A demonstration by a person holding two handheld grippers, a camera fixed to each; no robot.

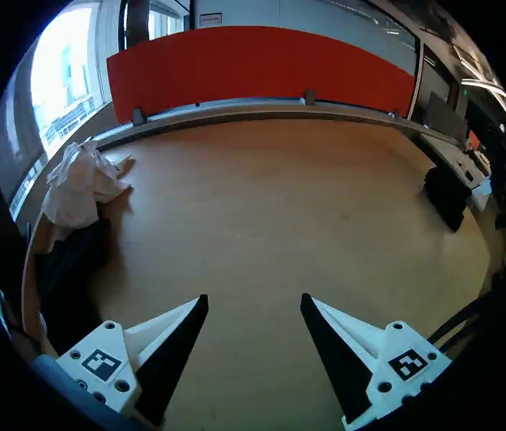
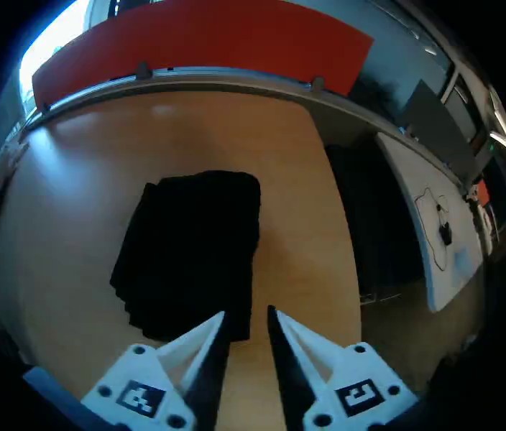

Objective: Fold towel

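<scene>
Folded black cloth towel (image 2: 188, 251) lies on the wooden worktop (image 2: 73, 201), right tongs (image 2: 246, 310) narrowly parted, empty, at its near edge, left tongs (image 1: 254, 296) wide open well away.

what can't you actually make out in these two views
- Right gripper view: black towel, too dark to count its folds; its near corner sits behind the right gripper.
- Left gripper view: dark heap under the pale cloth, shadowed, unidentifiable.
- Left gripper view: black item at right, too small.
</scene>
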